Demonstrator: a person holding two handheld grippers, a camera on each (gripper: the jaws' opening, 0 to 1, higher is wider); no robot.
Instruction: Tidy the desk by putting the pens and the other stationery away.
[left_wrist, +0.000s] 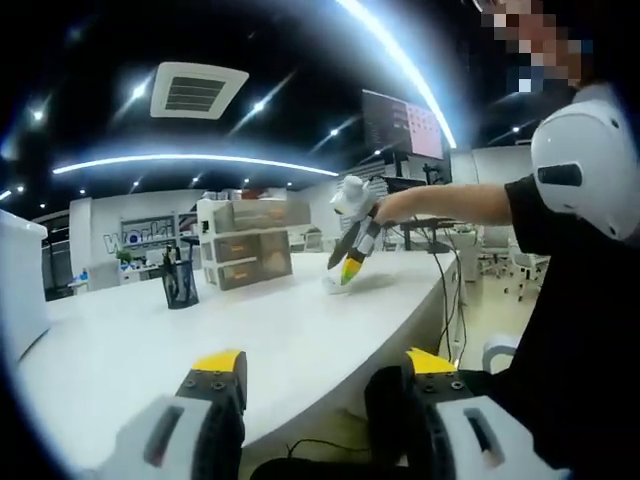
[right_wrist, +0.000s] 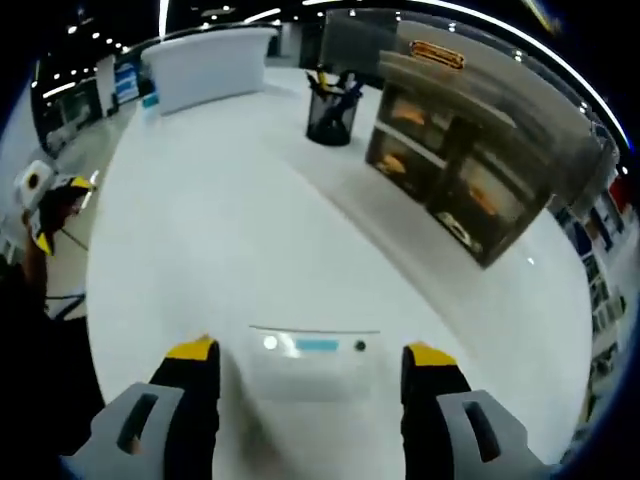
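A small white eraser-like block (right_wrist: 312, 358), marked with a blue label and a dark dot, is seen lying flat on the white desk (right_wrist: 230, 230) in the right gripper view, between the yellow-tipped jaws of the right gripper (right_wrist: 312, 352), which are spread wide and are not closed on it. Farther along the desk, a black mesh pen holder (right_wrist: 331, 112) is seen standing upright with pens in it, just beside a translucent drawer unit (right_wrist: 470, 170) in which orange and yellow contents can be made out. At the left edge of that view the left gripper (right_wrist: 45, 205) is seen held off the desk edge. In the left gripper view, the left gripper's (left_wrist: 320, 368) jaws are parted with nothing between them, held near the curved desk edge. There the right gripper (left_wrist: 352, 268) is seen angled down with its tips at the desk surface, held by a person's hand (left_wrist: 395, 206); the pen holder (left_wrist: 180, 282) and drawer unit (left_wrist: 245, 243) stand beyond it.
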